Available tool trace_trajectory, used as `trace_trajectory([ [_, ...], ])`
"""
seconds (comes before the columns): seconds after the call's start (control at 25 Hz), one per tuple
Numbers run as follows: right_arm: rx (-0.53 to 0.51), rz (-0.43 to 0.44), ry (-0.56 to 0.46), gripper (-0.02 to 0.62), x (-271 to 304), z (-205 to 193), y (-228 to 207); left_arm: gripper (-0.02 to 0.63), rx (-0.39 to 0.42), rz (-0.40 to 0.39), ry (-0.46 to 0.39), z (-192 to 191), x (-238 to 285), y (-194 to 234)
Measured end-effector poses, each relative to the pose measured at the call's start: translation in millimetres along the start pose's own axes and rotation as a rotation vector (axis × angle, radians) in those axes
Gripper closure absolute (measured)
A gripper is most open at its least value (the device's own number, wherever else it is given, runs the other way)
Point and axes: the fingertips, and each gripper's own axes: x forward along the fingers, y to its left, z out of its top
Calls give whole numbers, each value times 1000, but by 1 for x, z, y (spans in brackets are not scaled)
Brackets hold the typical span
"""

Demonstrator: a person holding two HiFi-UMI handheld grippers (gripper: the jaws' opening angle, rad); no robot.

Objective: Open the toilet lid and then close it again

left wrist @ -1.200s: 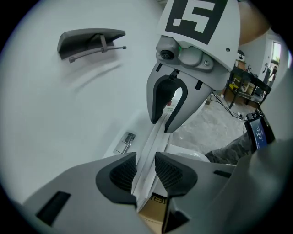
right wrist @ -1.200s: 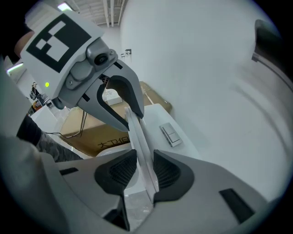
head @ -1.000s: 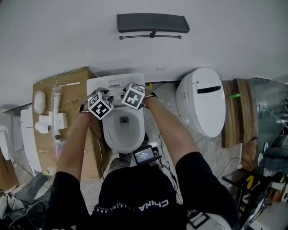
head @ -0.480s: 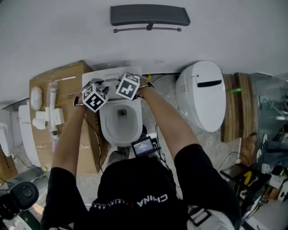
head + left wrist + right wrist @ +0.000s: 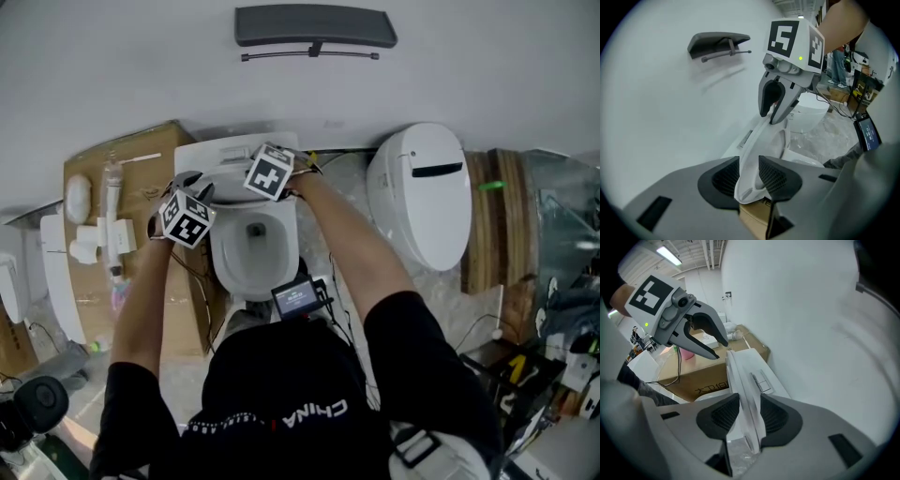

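Left claw (image 5: 749,177) clamps the raised lid (image 5: 761,145) by one side edge. The right claw (image 5: 750,418), its jaws just eased a little wider, grips the other. The toilet (image 5: 284,262) stands against a white wall, between a box (image 5: 141,169) and a second toilet (image 5: 427,202). Both arms reach forward, claws tilted down. Only the head view shows the bowl's inside.

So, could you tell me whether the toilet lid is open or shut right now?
Open: the lid stands raised on edge, and the head view looks straight into the bowl.
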Motion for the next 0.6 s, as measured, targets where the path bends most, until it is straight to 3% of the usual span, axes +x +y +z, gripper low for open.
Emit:
trace_trajectory([
  [0.28, 18, -56, 10, 415, -22, -2, 9, 477, -19, 24, -20, -15, -27, -7],
  [0.6, 34, -205, -139, 418, -79, 10, 41, 479, -38, 18, -61, -16, -54, -23],
])
